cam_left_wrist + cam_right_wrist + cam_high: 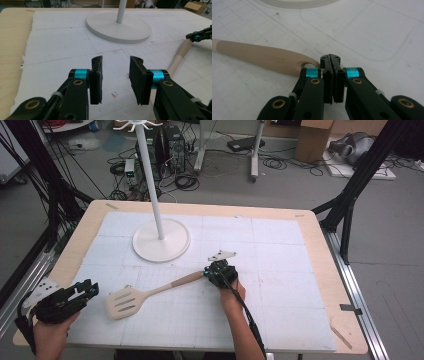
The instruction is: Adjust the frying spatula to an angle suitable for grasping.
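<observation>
**Colours and patterns on the table**

Spatula (pixel 150 293): beige handle, cream slotted head, "SUPOR" embossed tone-on-tone. Left gripper (pixel 115 77) and right gripper (pixel 332 75): black bodies and pads, cyan bands at the jaws, brass-coloured rivets. Stand (pixel 161 240): plain white base and pole. Mat (pixel 280 270): white, faint grey grid lines, a few small specks. Table (pixel 320 250): light wood edge. Floor: grey.

A white stand (pixel 161 240) with a round base and a tall pole is set on the white gridded mat (pixel 280 250) covering the wooden table (pixel 320 255). Cables, computer towers (pixel 167 147) and a cardboard box (pixel 315 137) are seen on the floor beyond.
</observation>
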Available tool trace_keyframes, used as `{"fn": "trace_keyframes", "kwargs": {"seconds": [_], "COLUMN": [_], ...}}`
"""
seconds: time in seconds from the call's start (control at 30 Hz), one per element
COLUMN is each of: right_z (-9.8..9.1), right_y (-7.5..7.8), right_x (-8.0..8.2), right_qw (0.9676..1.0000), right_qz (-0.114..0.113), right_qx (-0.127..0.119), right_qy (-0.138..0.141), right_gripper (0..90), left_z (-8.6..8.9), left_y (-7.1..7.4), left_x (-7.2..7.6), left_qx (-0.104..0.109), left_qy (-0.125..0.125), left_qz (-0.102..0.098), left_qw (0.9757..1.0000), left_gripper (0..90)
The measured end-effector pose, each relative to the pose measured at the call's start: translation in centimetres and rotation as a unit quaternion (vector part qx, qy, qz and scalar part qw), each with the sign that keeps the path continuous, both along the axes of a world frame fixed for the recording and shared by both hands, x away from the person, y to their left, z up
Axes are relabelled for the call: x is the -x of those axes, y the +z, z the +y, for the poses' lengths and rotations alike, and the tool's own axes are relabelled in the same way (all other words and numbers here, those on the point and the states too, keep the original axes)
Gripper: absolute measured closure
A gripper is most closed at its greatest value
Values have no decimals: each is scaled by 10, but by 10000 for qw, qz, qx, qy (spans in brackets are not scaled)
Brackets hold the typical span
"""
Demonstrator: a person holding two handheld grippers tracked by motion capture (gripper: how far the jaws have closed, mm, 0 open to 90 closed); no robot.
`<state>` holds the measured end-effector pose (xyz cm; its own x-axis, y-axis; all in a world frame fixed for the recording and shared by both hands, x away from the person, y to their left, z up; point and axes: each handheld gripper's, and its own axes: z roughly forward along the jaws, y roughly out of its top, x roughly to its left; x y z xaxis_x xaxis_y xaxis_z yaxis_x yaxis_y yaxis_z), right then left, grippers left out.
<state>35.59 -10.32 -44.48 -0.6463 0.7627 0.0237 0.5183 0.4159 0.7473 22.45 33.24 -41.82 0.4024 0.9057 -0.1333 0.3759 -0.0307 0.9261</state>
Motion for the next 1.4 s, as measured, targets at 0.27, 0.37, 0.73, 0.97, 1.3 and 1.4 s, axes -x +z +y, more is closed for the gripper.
{"fn": "trace_keyframes", "kwargs": {"seconds": [0.27, 0.37, 0.73, 0.97, 1.3, 1.4], "right_z": [31, 30, -35, -92, -181, -192], "right_y": [1, 2, 38, 47, 42, 44], "right_x": [-3, -4, 19, 55, 129, 141], "right_qw": [9993, 9994, 9982, 9934, 9817, 9791], "right_qz": [-22, -13, -562, -991, -1412, -1485], "right_qx": [230, 163, -130, -237, -587, -722], "right_qy": [292, 295, -157, -536, -1137, -1190], "right_gripper": [891, 865, 708, 447, 186, 186], "left_z": [4, 6, 3, -2, -9, -10], "left_y": [0, 0, 2, 3, 9, 10], "left_x": [1, 1, 2, 1, 2, 4], "left_qx": [45, 56, 141, 230, 702, 638], "left_qy": [48, 36, -141, -306, -386, -386], "left_qz": [-26, -26, -152, -235, -678, -753], "left_qw": [10000, 10000, 9997, 9990, 9945, 9944], "left_gripper": [637, 637, 555, 455, 220, 197]}}
